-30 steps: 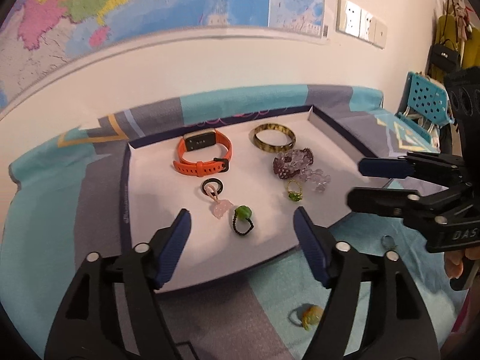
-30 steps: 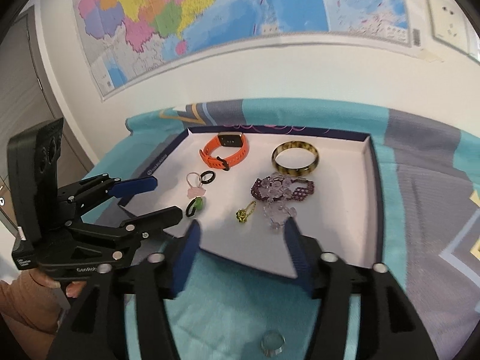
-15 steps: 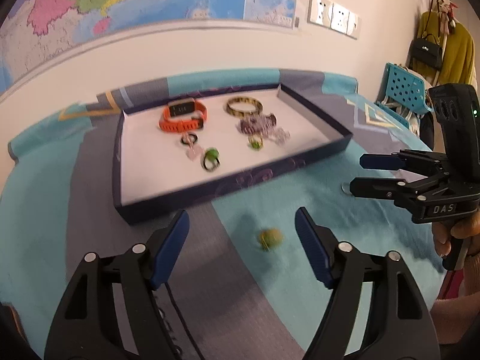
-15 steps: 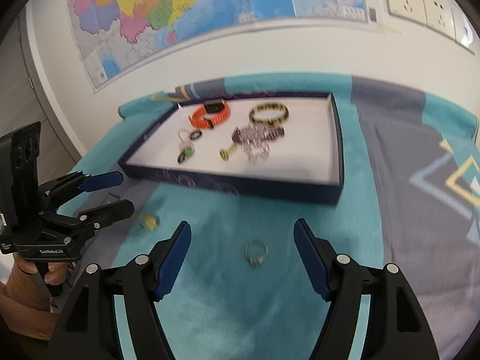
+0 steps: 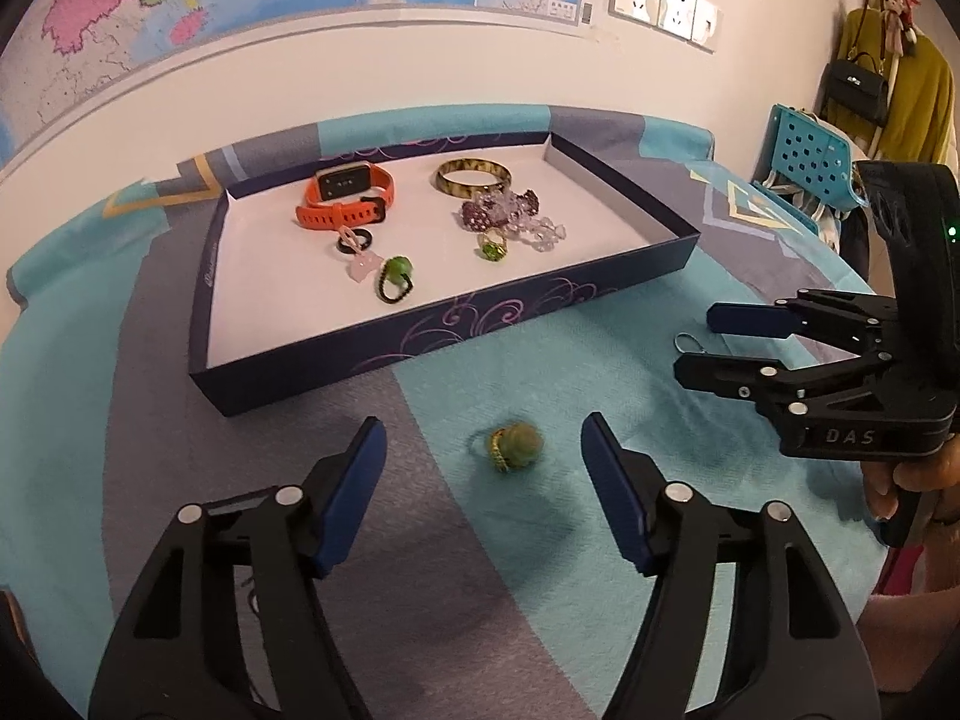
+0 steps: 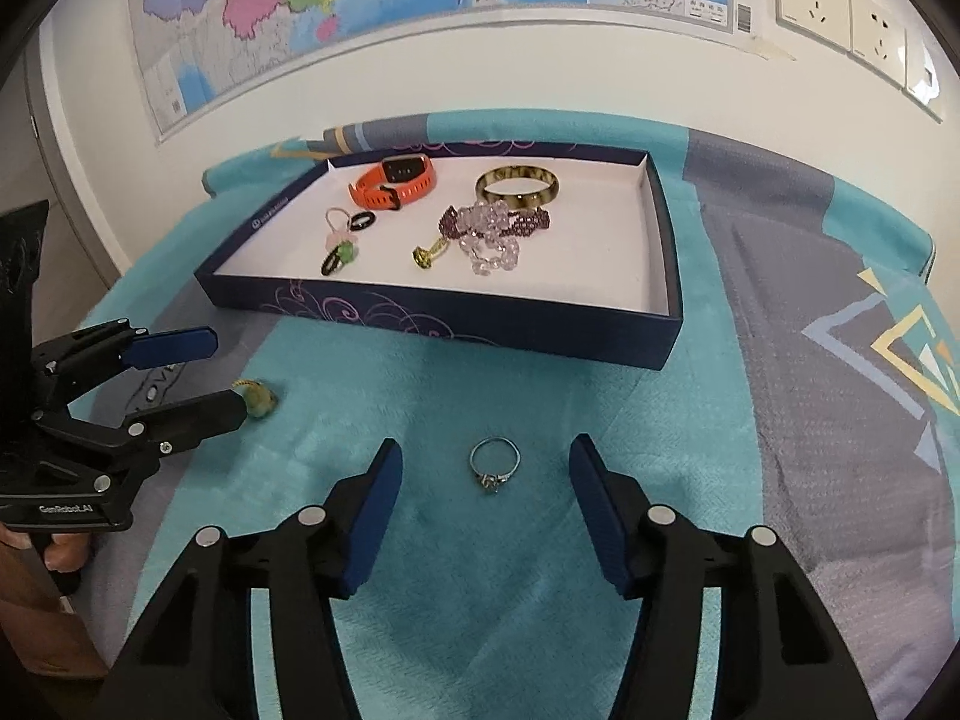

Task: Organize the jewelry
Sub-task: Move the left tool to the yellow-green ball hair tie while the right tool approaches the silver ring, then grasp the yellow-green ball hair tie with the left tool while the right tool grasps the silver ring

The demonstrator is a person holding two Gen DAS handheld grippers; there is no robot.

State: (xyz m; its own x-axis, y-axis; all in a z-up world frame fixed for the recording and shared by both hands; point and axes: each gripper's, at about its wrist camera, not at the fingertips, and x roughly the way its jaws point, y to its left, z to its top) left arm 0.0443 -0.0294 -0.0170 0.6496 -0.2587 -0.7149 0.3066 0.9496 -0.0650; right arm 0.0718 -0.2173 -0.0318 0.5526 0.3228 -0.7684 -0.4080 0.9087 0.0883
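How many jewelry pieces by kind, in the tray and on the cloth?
Rings: 6, namely black band, pink-charm, green-bead black, gold green-stone, gold with green ball on cloth, silver on cloth
Bracelets: 3, namely tortoiseshell bangle, purple beaded, clear-pink beaded
Orange watch: 1
Total: 10

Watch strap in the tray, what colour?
Orange, with a dark screen face; the watch shows best in the left wrist view.

The left tool (image 5: 483, 450) has just been closing, yet its blue pads stand apart on either side of a green-stoned ring (image 5: 511, 447) lying on the teal and grey cloth (image 5: 600, 372), touching neither pad. Beyond the tool sits the dark blue tray (image 5: 456, 324) holding jewelry. To its right hangs the right tool (image 5: 702, 342), jaws parted, a thin silver ring (image 5: 687, 341) at its tips.
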